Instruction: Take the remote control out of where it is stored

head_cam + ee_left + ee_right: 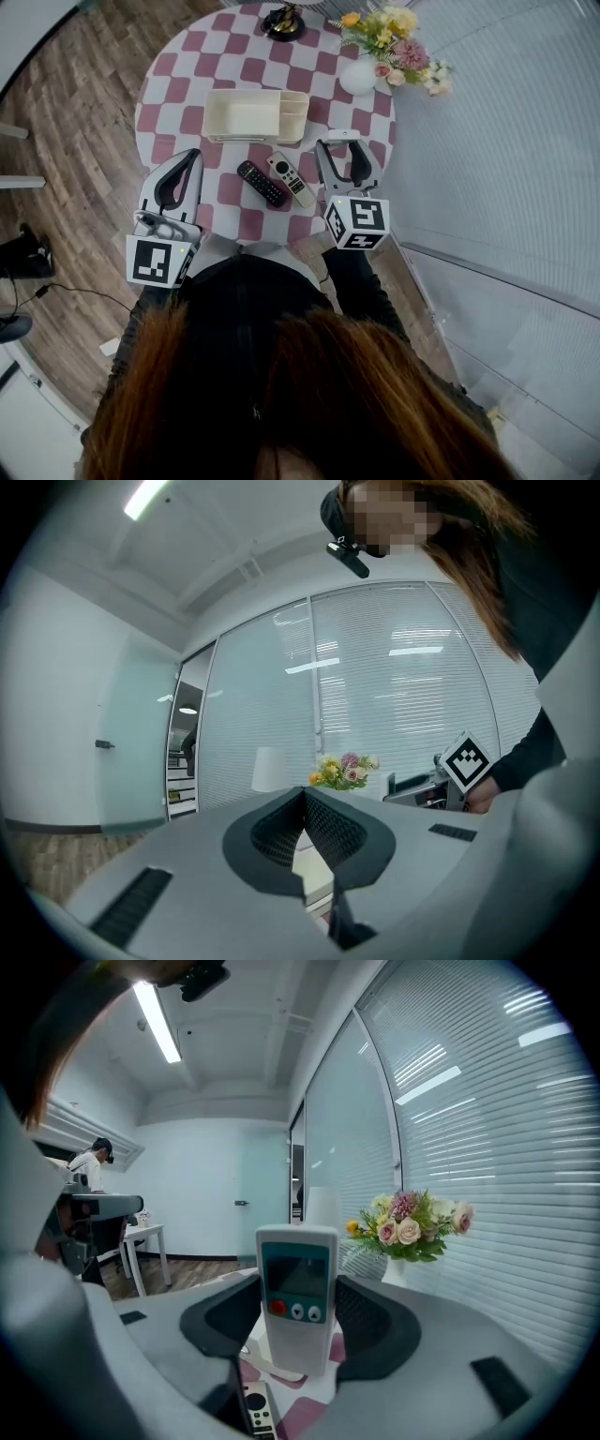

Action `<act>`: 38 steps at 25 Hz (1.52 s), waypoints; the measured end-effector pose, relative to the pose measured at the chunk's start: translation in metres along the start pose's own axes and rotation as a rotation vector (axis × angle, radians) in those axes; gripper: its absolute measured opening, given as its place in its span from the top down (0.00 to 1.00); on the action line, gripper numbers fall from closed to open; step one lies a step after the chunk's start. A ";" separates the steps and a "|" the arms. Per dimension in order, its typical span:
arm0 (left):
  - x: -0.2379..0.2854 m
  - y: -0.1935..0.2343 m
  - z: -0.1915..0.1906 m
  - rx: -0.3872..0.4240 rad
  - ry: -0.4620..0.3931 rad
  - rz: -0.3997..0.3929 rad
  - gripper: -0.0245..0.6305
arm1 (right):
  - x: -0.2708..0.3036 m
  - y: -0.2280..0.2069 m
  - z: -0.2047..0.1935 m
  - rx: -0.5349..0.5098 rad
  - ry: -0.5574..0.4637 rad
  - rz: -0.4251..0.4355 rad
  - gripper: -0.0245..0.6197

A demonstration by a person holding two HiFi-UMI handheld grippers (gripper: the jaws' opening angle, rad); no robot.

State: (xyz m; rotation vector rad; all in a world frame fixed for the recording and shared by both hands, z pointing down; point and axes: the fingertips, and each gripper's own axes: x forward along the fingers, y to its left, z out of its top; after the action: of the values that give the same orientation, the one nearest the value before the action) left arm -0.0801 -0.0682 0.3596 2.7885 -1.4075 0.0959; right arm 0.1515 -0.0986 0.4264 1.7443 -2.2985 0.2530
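My right gripper [298, 1314] is shut on a white remote control [297, 1296] with a small screen and a red button, which stands upright between the jaws. In the head view that gripper [342, 150] holds the remote [343, 136] over the table's right part, just right of the cream storage box [253, 115]. A black remote [261, 183] and a grey-white remote [292, 179] lie side by side on the checkered cloth between my grippers. My left gripper [192, 157] hovers at the table's left front. Its jaws [304, 797] are shut on nothing.
The round table [169, 66] has a pink and white checkered cloth. A vase of flowers [389, 39] stands at the back right and a dark ornament [282, 21] at the back. A glass wall with blinds runs along the right. Wooden floor lies to the left.
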 end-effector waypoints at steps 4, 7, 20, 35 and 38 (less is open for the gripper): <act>0.002 -0.003 -0.001 -0.001 0.003 -0.005 0.95 | -0.010 -0.004 -0.023 -0.025 0.071 0.013 0.56; 0.003 -0.005 -0.001 -0.004 0.002 -0.010 0.95 | -0.016 -0.011 -0.049 -0.045 0.173 0.032 0.56; -0.003 -0.001 -0.003 -0.015 0.009 0.000 0.95 | -0.028 -0.025 -0.149 -0.006 0.637 0.176 0.56; -0.011 0.016 -0.004 -0.018 0.009 0.054 0.95 | -0.012 -0.022 -0.201 -0.023 0.973 0.353 0.56; -0.013 0.018 -0.005 -0.016 0.011 0.065 0.95 | -0.004 -0.020 -0.207 -0.024 0.981 0.364 0.56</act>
State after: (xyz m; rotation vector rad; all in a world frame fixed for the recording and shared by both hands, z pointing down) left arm -0.1025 -0.0679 0.3640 2.7252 -1.4900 0.0994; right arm 0.1901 -0.0422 0.6228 0.8317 -1.7916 0.9011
